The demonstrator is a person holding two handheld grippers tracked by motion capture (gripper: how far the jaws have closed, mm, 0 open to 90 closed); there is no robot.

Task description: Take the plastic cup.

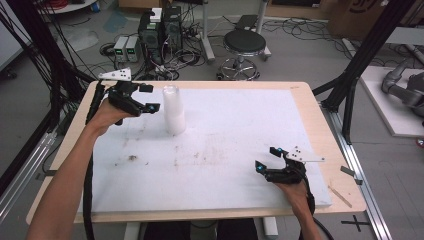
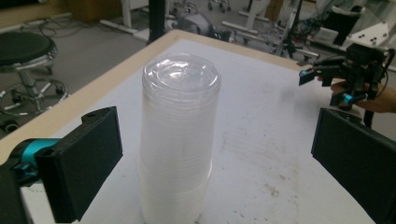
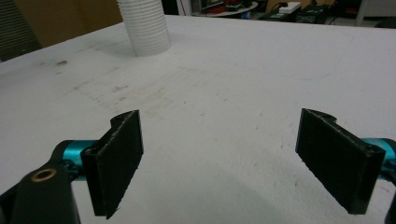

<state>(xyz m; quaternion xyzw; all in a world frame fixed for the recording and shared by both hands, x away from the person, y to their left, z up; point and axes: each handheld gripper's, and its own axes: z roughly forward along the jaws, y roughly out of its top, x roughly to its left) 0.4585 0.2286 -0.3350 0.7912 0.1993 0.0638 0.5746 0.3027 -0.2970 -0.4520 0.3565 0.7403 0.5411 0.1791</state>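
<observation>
Two black jaw plates rise closest in the left gripper view, standing wide apart with nothing clamped; between them, a little farther on, stands a tall stack of clear plastic cups (image 2: 180,140), nested upside down so the flat base of the topmost cup faces up; the stack sits upright on the white foam board (image 2: 261,140) that covers the table, and neither plate touches it. From above, the left gripper (image 1: 145,104) hovers just left of the stack of cups (image 1: 172,110), held level and pointed at its upper half; that height, as I judge it, suits pinching off the top cup or steadying the column, which looks light and easy to tip. The jaws are spread wider than the stack, likely so they can slide around it without knocking it.

Well away from the stack, toward the near right corner of the board, the right gripper (image 1: 269,159) rests low in the person's hand, its jaws also wide and empty; in the right gripper view its two plates frame bare, scuffed foam, and the ribbed foot of the stack (image 3: 144,28) shows far off at the upper left. It seems parked there, clear of the stack, waiting its turn. Beyond the stack, off the table, a black stool (image 1: 244,44) stands on the floor.
</observation>
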